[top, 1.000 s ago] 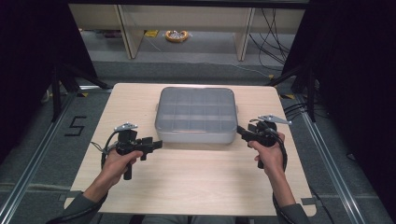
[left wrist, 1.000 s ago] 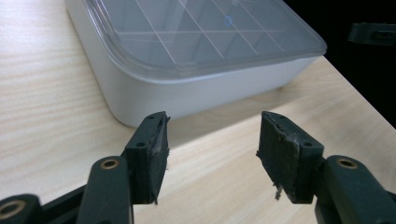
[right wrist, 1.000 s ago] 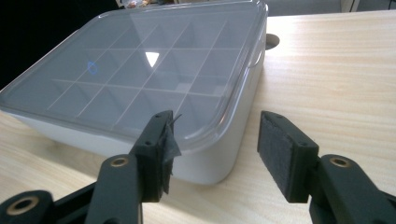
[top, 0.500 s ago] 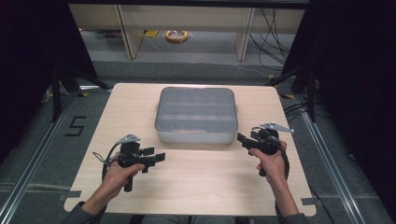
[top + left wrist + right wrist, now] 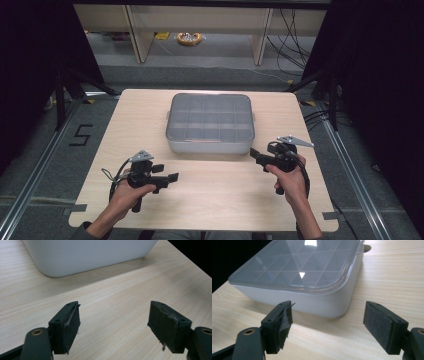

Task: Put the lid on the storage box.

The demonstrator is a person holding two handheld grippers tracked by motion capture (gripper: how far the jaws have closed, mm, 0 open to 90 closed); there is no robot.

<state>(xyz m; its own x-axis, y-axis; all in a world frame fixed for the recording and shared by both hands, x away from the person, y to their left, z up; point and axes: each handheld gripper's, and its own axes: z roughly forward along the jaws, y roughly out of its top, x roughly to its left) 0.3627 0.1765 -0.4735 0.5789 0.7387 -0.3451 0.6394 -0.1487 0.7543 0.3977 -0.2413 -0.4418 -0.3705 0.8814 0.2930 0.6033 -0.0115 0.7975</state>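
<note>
A grey compartment box [image 5: 210, 125] with a clear lid sits shut at the middle of the wooden table [image 5: 125, 130]. My left gripper [image 5: 172, 177] hovers near the table's front left, pointing right, short of the box's front left corner. Its jaws have just been opening and stand wide with nothing between them. In the left gripper view the left gripper [image 5: 115, 305] faces bare wood below the box [image 5: 82, 255]. My right gripper [image 5: 253, 154] is by the box's front right corner, jaws also just opened wide and empty. In the right gripper view the right gripper [image 5: 328, 304] faces the box [image 5: 307, 265].
The table's front edge runs just behind both hands. On the floor beyond lie an orange ring-shaped object [image 5: 189, 38] and cables [image 5: 295, 30] at the back right. A "5" mark [image 5: 81, 135] is on the floor at the left.
Both hands have drawn back from the box toward the table's near edge. The jaws of both grippers stand wider apart than before.
</note>
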